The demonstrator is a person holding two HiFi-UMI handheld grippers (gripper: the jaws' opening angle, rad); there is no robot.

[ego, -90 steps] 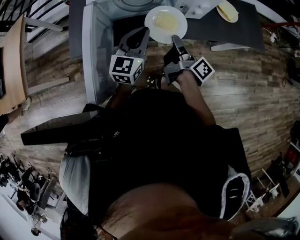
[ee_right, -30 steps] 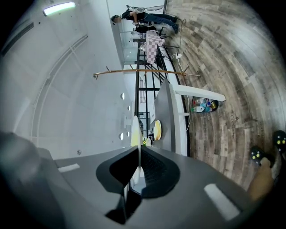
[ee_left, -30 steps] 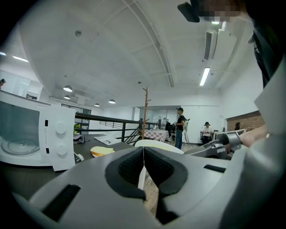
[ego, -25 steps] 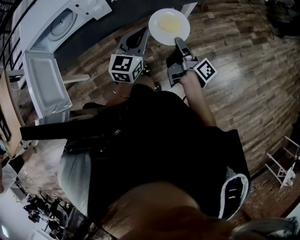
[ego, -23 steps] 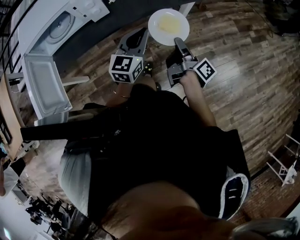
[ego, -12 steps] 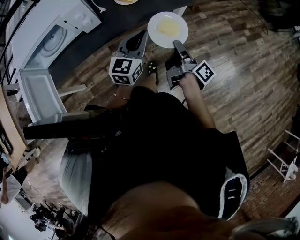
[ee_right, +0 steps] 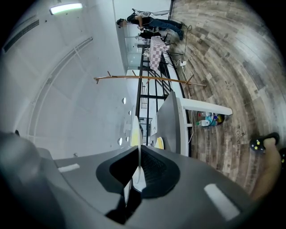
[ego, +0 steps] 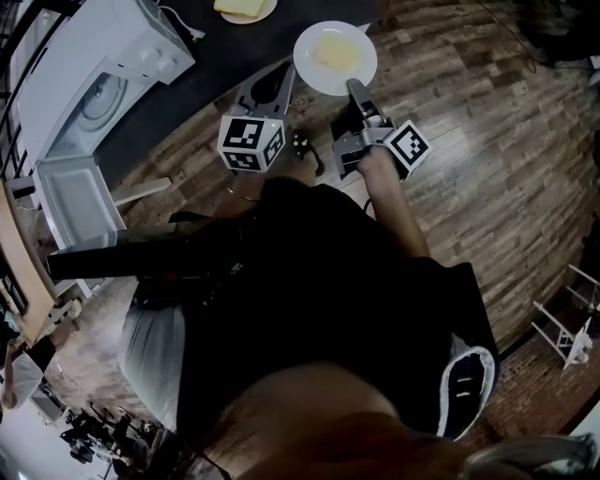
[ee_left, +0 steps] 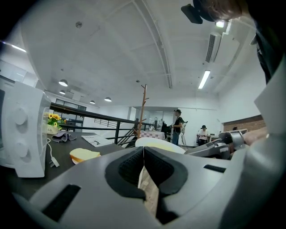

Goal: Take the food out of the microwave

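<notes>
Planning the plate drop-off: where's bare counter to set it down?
Bare dark counter between the microwave and the bread plate, toward its near edge. Crowded farther back: the microwave's cord, a cloth, papers. The right gripper holds the food plate at that edge.

Your right gripper (ee_right: 138, 152): fingers (ee_right: 158, 172) clamped on the rim of a white plate (ee_right: 135, 131), seen edge-on. View is rolled sideways: wood floor (ee_right: 223, 67) at right, dark bench (ee_right: 170, 125) just beyond the plate, people (ee_right: 147, 21) far off.
</notes>
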